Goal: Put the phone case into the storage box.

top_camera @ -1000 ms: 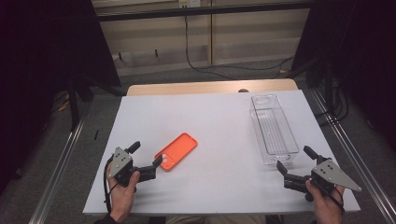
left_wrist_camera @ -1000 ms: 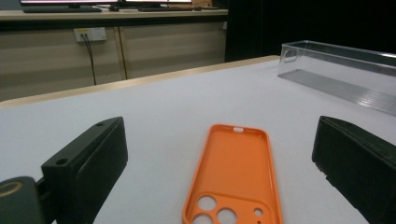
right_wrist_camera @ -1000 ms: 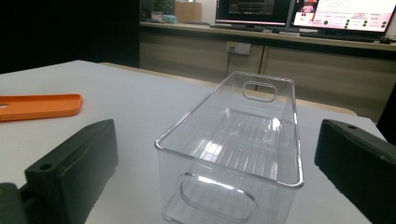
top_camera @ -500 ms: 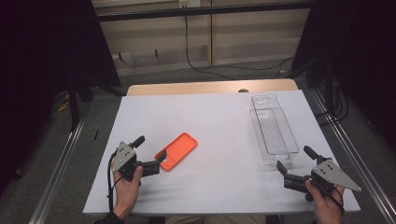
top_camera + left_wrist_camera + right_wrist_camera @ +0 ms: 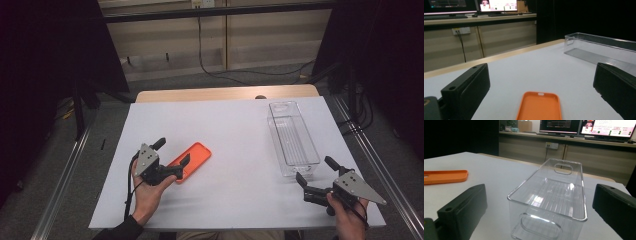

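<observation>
One orange phone case (image 5: 190, 161), flat, smooth, rounded at the corners, lying open side up on the white desk (image 5: 235, 135) towards the near left corner, with a small slot cut into its far end. One clear plastic bin (image 5: 292, 138), long and narrow, rigid, with a ribbed floor and an oval handle hole in each short wall, standing along the right edge of the desk. Two hand-held grippers, each black-jawed with a grey three-cornered plate on top, each in one hand.

Left hand-held gripper (image 5: 172, 159) at the near left end of the case, jaws spread wide and empty, one jaw out over the bare desk, the other at the case's near edge; touching or just above, cannot tell. Seen from the left gripper view, case (image 5: 539, 107) lying between the two blocky jaws, apart from both.

Right hand-held gripper (image 5: 315, 174) near the near right corner of the desk, just short of the bin's near end, jaws wide apart, nothing gripped. Seen from the right gripper view, bin (image 5: 554, 195) between the jaws and beyond them, glossy and see-through, with the case (image 5: 445, 176) lying far off to the side.
</observation>
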The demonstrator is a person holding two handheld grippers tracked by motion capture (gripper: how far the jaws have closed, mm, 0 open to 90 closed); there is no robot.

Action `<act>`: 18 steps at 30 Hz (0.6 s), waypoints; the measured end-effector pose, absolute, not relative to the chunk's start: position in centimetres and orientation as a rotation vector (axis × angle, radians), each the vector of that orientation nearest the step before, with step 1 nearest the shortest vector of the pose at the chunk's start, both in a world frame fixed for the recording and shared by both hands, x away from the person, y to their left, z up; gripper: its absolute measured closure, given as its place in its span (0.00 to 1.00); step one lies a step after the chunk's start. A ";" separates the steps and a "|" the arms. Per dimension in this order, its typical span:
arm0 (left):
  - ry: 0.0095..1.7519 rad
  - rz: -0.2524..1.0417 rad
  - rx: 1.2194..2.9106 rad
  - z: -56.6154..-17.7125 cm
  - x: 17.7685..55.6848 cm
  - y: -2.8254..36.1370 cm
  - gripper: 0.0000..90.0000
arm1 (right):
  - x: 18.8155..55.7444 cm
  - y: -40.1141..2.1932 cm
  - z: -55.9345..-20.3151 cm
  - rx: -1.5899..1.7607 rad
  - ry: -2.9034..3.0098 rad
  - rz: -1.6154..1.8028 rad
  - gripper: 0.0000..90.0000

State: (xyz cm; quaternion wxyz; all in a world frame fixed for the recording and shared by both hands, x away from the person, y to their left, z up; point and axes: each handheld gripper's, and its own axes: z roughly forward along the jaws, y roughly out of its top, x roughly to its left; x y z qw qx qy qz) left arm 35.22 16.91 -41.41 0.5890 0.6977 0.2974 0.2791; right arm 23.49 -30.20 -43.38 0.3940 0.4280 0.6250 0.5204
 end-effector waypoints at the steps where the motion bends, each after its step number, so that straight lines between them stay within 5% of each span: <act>1: 0.692 0.650 1.625 -41.4 35.2 16.9 0.01 | 23.5 -30.2 -43.4 1.085 1.586 1.320 0.00; 7: 0.683 0.630 1.605 -41.3 36.1 16.1 0.02 | 23.5 -30.2 -43.4 1.084 1.585 1.320 0.00; 18: 0.668 0.526 1.587 -41.2 36.1 16.2 0.33 | 23.3 -30.1 -43.4 1.081 1.588 1.329 0.00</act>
